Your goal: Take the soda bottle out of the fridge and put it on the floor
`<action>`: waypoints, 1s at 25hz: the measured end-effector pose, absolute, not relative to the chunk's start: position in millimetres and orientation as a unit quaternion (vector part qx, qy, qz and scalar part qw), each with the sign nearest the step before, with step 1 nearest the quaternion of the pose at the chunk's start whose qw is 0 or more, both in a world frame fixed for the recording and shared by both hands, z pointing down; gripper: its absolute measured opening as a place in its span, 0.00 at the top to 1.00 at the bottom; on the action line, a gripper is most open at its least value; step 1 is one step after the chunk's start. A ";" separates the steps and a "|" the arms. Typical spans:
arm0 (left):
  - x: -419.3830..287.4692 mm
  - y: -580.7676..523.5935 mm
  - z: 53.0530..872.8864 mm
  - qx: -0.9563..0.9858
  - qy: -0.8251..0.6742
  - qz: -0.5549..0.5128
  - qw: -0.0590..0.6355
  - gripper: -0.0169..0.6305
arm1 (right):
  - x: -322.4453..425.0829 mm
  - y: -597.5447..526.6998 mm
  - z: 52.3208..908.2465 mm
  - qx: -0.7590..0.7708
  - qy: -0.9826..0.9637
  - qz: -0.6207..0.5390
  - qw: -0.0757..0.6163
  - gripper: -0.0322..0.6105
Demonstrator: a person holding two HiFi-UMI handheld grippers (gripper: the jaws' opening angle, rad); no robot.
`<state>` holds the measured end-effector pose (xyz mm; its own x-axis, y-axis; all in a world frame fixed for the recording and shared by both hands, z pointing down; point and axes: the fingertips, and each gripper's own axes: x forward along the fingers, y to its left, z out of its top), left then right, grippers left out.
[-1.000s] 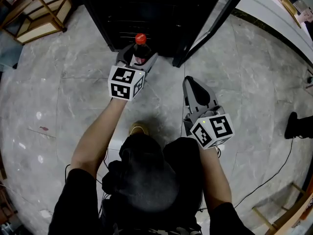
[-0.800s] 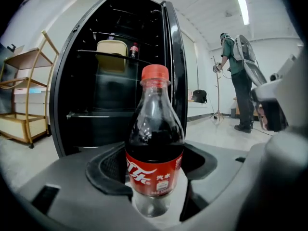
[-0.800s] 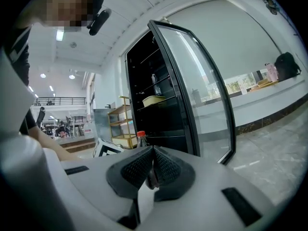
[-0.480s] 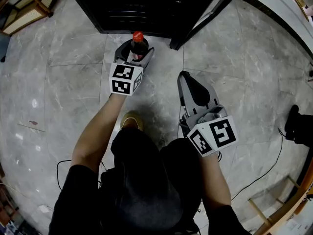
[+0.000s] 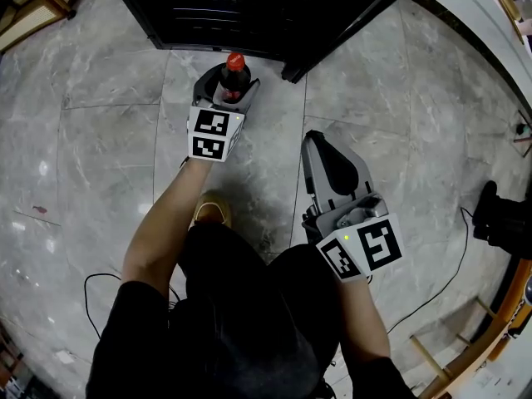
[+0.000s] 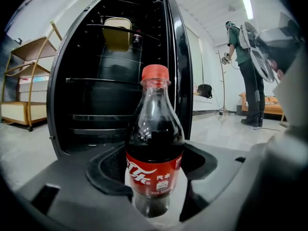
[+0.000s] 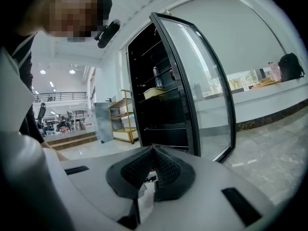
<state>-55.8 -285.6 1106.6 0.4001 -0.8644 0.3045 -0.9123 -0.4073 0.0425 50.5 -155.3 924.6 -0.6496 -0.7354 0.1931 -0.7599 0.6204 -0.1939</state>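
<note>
Left tool (image 5: 224, 88) pinches upright clear plastic soda bottle (image 6: 155, 143), red cap and label, dark liquid, just in front of the open black fridge (image 5: 249, 7) with wire shelves, over glossy grey marble floor (image 5: 100, 140) with free room around; right tool (image 5: 322, 146) pressed together, empty, forearm bent back
</note>
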 end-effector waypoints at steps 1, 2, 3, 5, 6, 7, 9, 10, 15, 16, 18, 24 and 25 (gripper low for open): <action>-55.4 -286.1 1106.4 0.830 -0.535 0.116 0.101 0.49 | 50.9 -156.1 925.5 0.417 -0.898 0.130 0.048 0.91; -55.4 -286.2 1106.4 0.830 -0.536 0.115 0.101 0.49 | 50.8 -156.5 926.5 0.417 -0.898 0.130 0.048 0.91; -55.6 -285.8 1106.6 0.830 -0.537 0.113 0.101 0.49 | 50.4 -156.5 927.2 0.416 -0.899 0.130 0.049 0.91; -56.1 -283.9 1106.8 0.830 -0.538 0.110 0.099 0.49 | 48.9 -155.9 927.7 0.414 -0.900 0.130 0.049 0.91; -55.8 -282.9 1106.9 0.830 -0.537 0.109 0.098 0.49 | 48.4 -155.4 927.6 0.413 -0.900 0.129 0.049 0.91; -55.1 -282.1 1106.9 0.831 -0.537 0.110 0.096 0.49 | 48.2 -155.1 927.5 0.413 -0.900 0.129 0.050 0.91; -53.6 -280.8 1106.8 0.833 -0.535 0.111 0.093 0.49 | 49.1 -154.5 927.7 0.414 -0.900 0.128 0.052 0.91; -53.3 -279.8 1107.0 0.833 -0.534 0.111 0.091 0.49 | 50.2 -154.0 928.1 0.416 -0.899 0.128 0.052 0.91; -50.8 -275.9 1109.6 0.834 -0.533 0.118 0.081 0.49 | 55.5 -153.1 929.0 0.424 -0.895 0.130 0.053 0.91; -50.0 -275.6 1109.8 0.835 -0.531 0.119 0.081 0.49 | 54.8 -153.4 928.5 0.423 -0.895 0.130 0.053 0.91; -49.6 -275.4 1108.9 0.835 -0.531 0.118 0.083 0.49 | 52.6 -153.8 927.7 0.421 -0.896 0.128 0.053 0.91; -51.1 -275.1 1109.9 0.832 -0.535 0.114 0.091 0.49 | 55.3 -156.1 931.9 0.426 -0.894 0.125 0.059 0.91; -51.3 -275.0 1109.6 0.832 -0.536 0.113 0.093 0.49 | 56.8 -156.6 933.3 0.428 -0.893 0.126 0.060 0.91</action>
